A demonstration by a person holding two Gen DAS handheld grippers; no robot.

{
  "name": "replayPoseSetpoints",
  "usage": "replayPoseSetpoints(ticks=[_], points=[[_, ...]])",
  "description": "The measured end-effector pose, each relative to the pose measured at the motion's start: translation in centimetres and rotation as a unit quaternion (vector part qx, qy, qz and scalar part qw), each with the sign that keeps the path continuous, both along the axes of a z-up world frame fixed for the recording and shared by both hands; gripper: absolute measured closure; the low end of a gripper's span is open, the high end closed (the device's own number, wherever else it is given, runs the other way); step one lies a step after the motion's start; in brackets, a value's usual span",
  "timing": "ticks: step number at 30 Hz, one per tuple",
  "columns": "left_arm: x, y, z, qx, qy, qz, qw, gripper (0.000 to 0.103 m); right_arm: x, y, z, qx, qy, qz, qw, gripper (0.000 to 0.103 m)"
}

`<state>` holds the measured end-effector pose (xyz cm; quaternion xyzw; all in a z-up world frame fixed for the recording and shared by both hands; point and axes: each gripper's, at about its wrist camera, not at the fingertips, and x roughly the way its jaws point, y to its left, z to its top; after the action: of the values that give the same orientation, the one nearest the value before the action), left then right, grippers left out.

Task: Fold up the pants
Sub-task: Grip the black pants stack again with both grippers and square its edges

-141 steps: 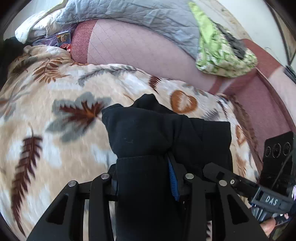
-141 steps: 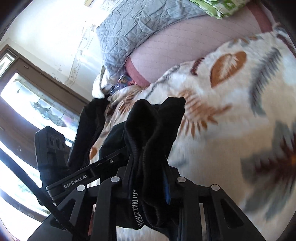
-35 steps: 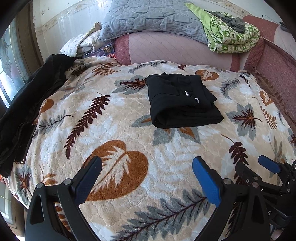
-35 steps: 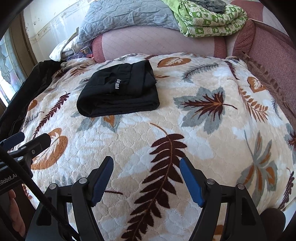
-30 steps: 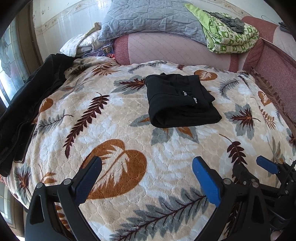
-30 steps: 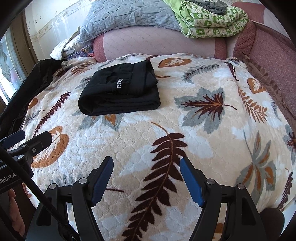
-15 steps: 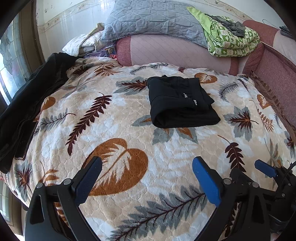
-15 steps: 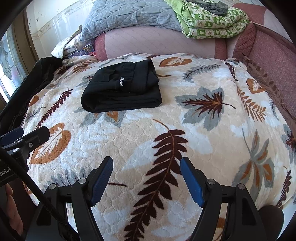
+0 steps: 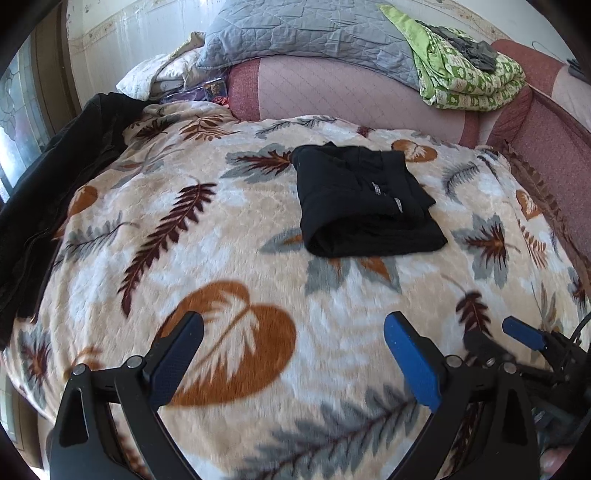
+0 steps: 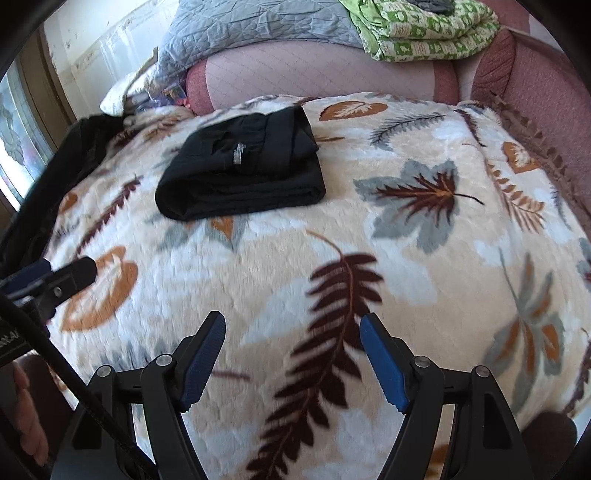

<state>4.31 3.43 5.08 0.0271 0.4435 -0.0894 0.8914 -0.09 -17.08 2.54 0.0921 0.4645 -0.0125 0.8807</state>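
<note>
The black pants (image 9: 364,201) lie folded into a compact rectangle on the leaf-print blanket (image 9: 229,266), toward the far side of the bed; the right wrist view shows the pants (image 10: 243,166) at upper left. My left gripper (image 9: 293,330) hangs open over the near part of the blanket, well short of the pants, nothing between its blue pads. My right gripper (image 10: 291,330) is open too and holds nothing. Each gripper shows at the edge of the other's view.
A dark jacket (image 9: 44,192) is draped along the blanket's left edge. Behind the bed stand a pink padded headboard (image 9: 332,92), a grey quilted pillow (image 9: 303,33) and a folded green quilt (image 9: 469,74). A red upholstered side (image 9: 554,155) runs along the right.
Several seconds ago both grippers were shut on the pants; they have let go and pulled back. Over the last second the views shifted only slightly, and the pants have not moved.
</note>
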Motion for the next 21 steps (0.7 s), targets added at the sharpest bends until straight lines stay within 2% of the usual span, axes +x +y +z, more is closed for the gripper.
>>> replayPoseSetpoints(ticks=[6,10,12,17,19,20,21], points=[[7.6,-0.8,-1.4,-0.065,0.043,-0.023,0.9967,0.005,6.5,-4.6,0.9,0.090,-0.030,-0.003,0.996,0.023],[13.2,-1.5,-2.2,-0.114,0.057,-0.031,0.9914,0.005,12.3,-6.9,-0.1,0.148,-0.026,0.010,0.989,0.023],[16.1,-1.8,-3.2,-0.143,0.076,-0.032,0.9863,0.005,15.1,-7.7,-1.4,0.188,-0.009,0.011,0.982,0.023],[20.8,-2.7,-7.0,-0.155,0.133,-0.038,0.9782,0.005,20.0,-8.5,-5.0,0.265,0.011,0.005,0.964,0.023],[21.4,-3.2,-7.6,-0.150,0.132,-0.041,0.9790,0.004,21.3,-8.2,-5.4,0.279,0.002,0.006,0.960,0.024],[21.3,-3.8,-7.3,-0.139,0.123,-0.047,0.9814,0.006,22.0,-7.7,-5.5,0.286,0.000,0.008,0.958,0.032],[21.2,-4.3,-6.9,-0.141,0.123,-0.060,0.9806,0.016,22.5,-7.4,-5.6,0.290,0.005,0.011,0.957,0.057]])
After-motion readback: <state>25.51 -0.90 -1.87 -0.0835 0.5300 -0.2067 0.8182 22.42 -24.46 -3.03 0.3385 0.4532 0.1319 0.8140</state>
